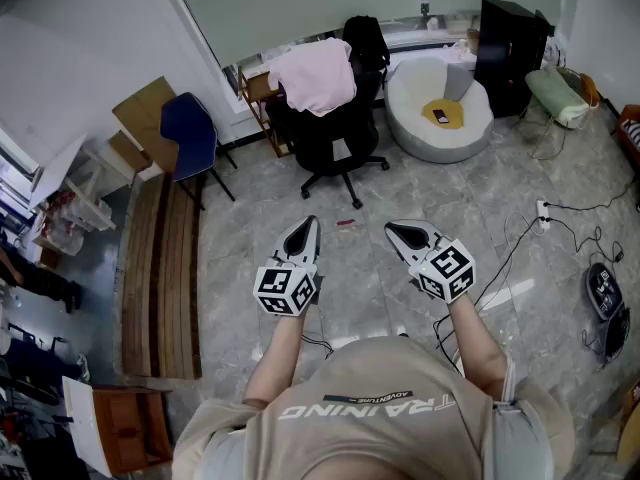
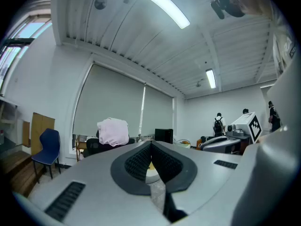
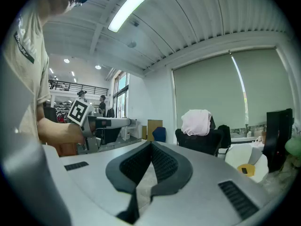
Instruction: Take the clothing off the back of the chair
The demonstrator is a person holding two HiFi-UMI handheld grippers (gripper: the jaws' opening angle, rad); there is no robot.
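Your left gripper (image 1: 308, 224) and right gripper (image 1: 393, 227) sit low centre in the head view, tips pointing up-frame. Left fingers (image 2: 136, 164) are pressed together with nothing between them. Right fingers (image 3: 131, 166) are the same, empty.

Risks, my read:
- Chair (image 1: 335, 138) is on casters. A sideways tug would likely roll or spin it instead of freeing the cloth, so lift up and off.
- Black item (image 1: 365, 40) hangs just behind the backrest. Pinch too deep and you could drag it along.
- Cables (image 1: 520, 243) trail over the floor at right, a snag for your feet on the walk in.
- Arrive with the fingers closed and you only shove the cloth.

Clothing (image 1: 315, 74), pink, is draped over the chair back at upper centre, well apart from both sets of fingertips. It sits left of the tips in the left gripper view and right of them in the right gripper view.
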